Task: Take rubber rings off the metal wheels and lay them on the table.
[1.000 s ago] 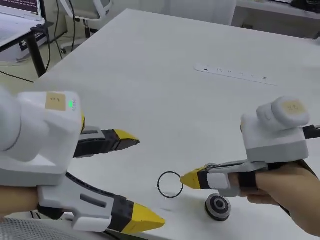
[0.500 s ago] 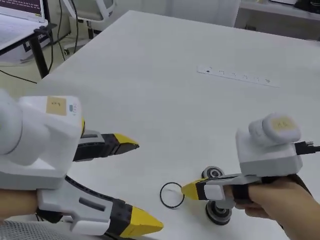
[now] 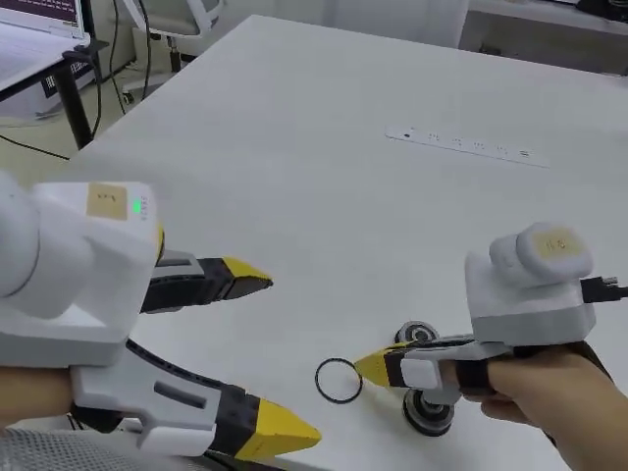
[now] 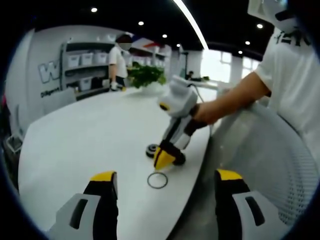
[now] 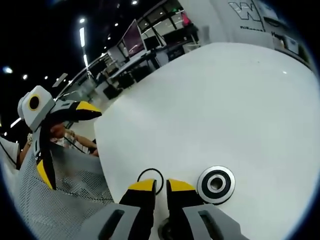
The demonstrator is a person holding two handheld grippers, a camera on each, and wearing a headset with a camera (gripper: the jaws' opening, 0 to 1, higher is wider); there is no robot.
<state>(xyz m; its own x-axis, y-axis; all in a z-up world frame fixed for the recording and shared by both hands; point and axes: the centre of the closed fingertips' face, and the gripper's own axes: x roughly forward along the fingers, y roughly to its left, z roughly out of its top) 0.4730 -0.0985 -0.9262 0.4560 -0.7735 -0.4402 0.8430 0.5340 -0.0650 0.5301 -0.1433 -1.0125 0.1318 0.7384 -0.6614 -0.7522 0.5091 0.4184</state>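
Note:
A thin black rubber ring (image 3: 339, 381) lies flat on the white table (image 3: 324, 186) near its front edge. My right gripper (image 3: 365, 369) is shut, its yellow tips just right of the ring and apart from it. Two metal wheels (image 3: 418, 334) (image 3: 429, 411) sit beside that gripper, one behind it and one in front. My left gripper (image 3: 277, 359) hovers at the left, jaws wide open and empty. In the left gripper view the ring (image 4: 157, 180) lies ahead of my left gripper (image 4: 165, 176). In the right gripper view the ring (image 5: 149, 175) shows over my right gripper (image 5: 161, 186), a wheel (image 5: 216, 184) to its right.
A white power strip (image 3: 461, 147) lies far back on the table. A desk with a monitor (image 3: 39, 20) and cables stands past the table's left edge. A mesh chair (image 4: 270, 150) sits at the table's near edge. A person (image 4: 120, 60) stands far off by shelves.
The right gripper's tips have eased slightly back from the ring, and the far wheel now shows behind the gripper. The left gripper stays open in place.

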